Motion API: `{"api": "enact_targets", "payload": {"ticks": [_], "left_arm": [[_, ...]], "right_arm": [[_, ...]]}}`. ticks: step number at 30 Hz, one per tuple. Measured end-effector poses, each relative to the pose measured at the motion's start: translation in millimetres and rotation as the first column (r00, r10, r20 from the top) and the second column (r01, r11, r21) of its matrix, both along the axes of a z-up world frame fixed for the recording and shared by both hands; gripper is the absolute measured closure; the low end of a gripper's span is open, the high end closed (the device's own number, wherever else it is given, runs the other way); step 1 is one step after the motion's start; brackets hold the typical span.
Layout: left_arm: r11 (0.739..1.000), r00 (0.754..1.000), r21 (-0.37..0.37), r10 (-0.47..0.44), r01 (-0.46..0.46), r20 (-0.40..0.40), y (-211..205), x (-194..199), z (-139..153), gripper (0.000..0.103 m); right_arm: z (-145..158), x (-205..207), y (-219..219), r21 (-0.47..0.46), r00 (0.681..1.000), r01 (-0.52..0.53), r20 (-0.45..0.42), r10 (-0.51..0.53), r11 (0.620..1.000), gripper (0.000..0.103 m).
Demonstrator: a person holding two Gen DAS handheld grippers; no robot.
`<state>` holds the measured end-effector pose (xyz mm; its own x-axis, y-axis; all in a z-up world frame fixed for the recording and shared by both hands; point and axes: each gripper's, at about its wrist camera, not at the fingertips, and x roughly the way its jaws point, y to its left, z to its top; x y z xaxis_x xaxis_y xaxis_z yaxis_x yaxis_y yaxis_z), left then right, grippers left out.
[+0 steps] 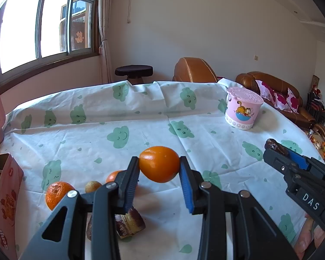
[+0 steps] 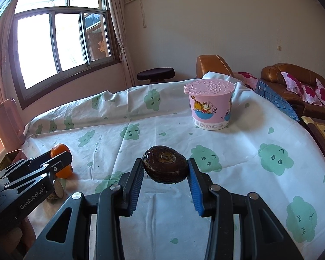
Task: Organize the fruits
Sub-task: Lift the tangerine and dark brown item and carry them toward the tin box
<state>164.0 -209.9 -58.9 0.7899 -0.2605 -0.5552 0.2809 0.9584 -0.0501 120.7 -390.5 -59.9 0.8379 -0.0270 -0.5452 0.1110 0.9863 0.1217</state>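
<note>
Left wrist view: left gripper has its 2 pads pressed on either side of an orange, jaws narrowly spread to the fruit's width; fruit is held clear of the tablecloth. Orange is smooth, glossy, slightly oval, long axis running jaw to jaw. Below and left of the jaws lie 2 more oranges, a rough-skinned one and a second one partly hidden by the left finger, a small tan fruit between them, and a cut purple-brown cane piece under the left finger. Pink lidded bucket stands well beyond, to the right. Right gripper enters at the right edge. Right wrist view: right gripper is clamped on a dark brown round piece, flattish, rough-skinned, its ringed cut face turned up toward the camera, broad axis across the jaws, lifted off the cloth. Left gripper shows at the left with the orange in it.
</note>
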Motion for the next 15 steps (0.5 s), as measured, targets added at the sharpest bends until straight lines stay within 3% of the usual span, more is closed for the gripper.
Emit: {"api": "enact_targets", "payload": {"ticks": [15], "left_arm": [[1.0,0.998,0.006,0.005,-0.005,0.06,0.0,-10.9,5.5,0.065]], "right_arm": [[7.5,-11.3,3.4,-0.022,0.997,-0.001,0.075,0.002,1.0,0.061]]}}
